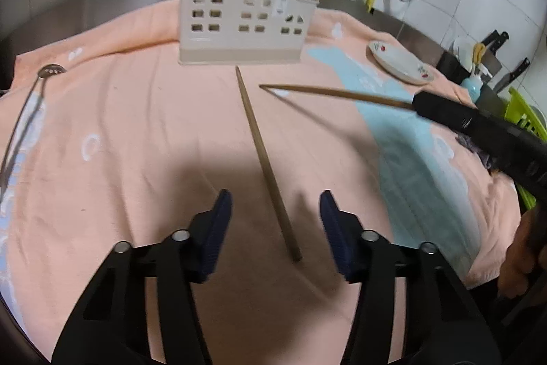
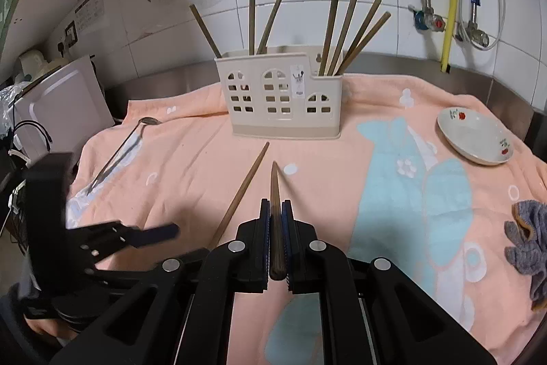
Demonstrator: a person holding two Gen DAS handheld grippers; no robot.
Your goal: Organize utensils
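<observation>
Clearly, from the left wrist, the left tongs (image 1: 276, 211) gape wide over a loose chopstick (image 1: 265, 156) lying flat on the peach towel (image 1: 119, 125) that covers the tabletop, its thick butt end between the pads and its tip pointing at the cream holder (image 1: 244, 17). It looks light, stiff and slim, likely to roll; pinching near the thick end seems safest.

From the right wrist, the right tongs (image 2: 276, 214) are closed on a second chopstick (image 2: 275, 194), gripped near its butt, tip aimed toward the holder (image 2: 280, 98), where more chopsticks stand.
</observation>
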